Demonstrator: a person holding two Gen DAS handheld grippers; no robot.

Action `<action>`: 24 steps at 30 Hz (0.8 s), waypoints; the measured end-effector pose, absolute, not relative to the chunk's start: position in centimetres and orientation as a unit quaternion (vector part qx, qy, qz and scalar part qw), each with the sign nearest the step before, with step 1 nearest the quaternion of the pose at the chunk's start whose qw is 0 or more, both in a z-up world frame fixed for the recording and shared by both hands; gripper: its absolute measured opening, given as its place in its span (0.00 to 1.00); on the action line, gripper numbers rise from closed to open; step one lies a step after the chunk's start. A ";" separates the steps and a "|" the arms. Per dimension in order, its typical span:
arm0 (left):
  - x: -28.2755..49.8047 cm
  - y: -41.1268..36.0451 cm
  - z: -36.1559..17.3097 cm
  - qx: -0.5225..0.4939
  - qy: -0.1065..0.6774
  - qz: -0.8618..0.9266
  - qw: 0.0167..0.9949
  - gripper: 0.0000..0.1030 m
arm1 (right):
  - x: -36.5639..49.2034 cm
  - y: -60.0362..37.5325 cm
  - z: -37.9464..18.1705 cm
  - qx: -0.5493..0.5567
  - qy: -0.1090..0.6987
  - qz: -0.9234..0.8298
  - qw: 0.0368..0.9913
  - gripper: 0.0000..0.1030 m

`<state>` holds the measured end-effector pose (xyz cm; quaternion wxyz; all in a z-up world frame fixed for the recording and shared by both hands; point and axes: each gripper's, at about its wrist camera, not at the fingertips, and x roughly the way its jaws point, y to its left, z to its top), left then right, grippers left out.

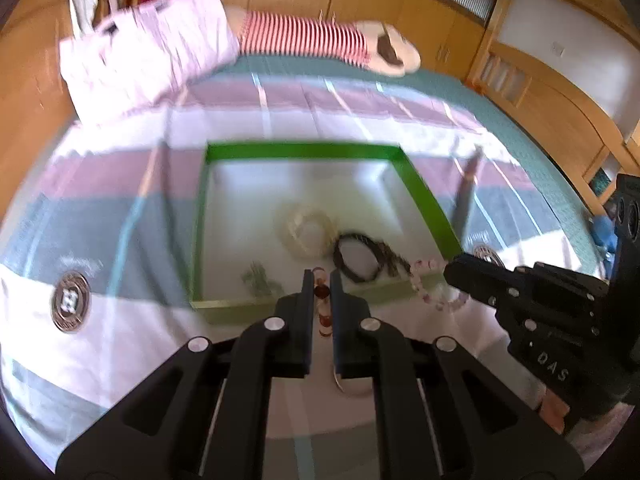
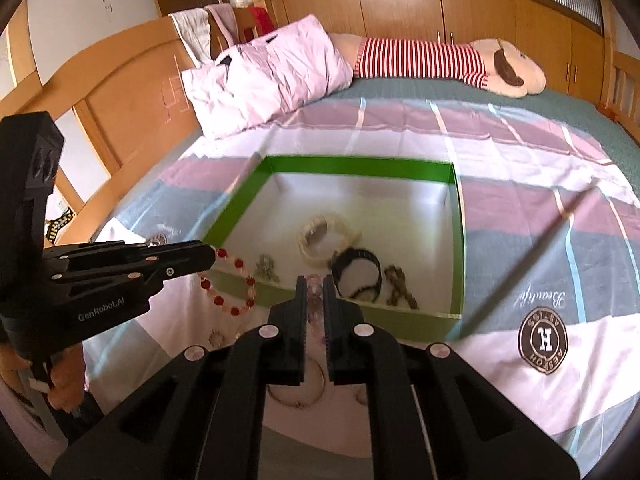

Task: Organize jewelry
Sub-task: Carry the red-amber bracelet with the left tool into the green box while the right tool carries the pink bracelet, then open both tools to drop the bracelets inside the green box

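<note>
A green-rimmed box (image 1: 304,151) (image 2: 360,166) lies on the bed. Inside are a white coiled bracelet (image 1: 306,228) (image 2: 326,236), a black bracelet (image 1: 358,256) (image 2: 356,268), a small greenish piece (image 1: 258,278) (image 2: 267,267) and a bronze chain (image 2: 398,284). My left gripper (image 1: 321,280) (image 2: 210,258) is shut on a red bead bracelet (image 1: 323,308) (image 2: 234,284), held over the box's near edge. My right gripper (image 2: 315,286) (image 1: 450,270) is shut on a pink bead bracelet (image 2: 314,296) (image 1: 430,284), also at the near edge.
A thin bangle (image 2: 298,394) (image 1: 346,384) and a small pale ring (image 2: 216,338) lie on the sheet below the grippers. A pink pillow (image 2: 264,76) and a striped plush doll (image 2: 432,62) lie at the bed's far end. Wooden headboard on the left.
</note>
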<state>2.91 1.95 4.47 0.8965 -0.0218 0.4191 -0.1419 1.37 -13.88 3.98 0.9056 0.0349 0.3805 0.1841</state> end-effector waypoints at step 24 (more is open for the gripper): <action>6.2 2.4 4.6 0.036 0.365 -0.037 0.929 0.07 | 4.6 -16.2 4.3 0.070 0.336 0.130 0.930 0.07</action>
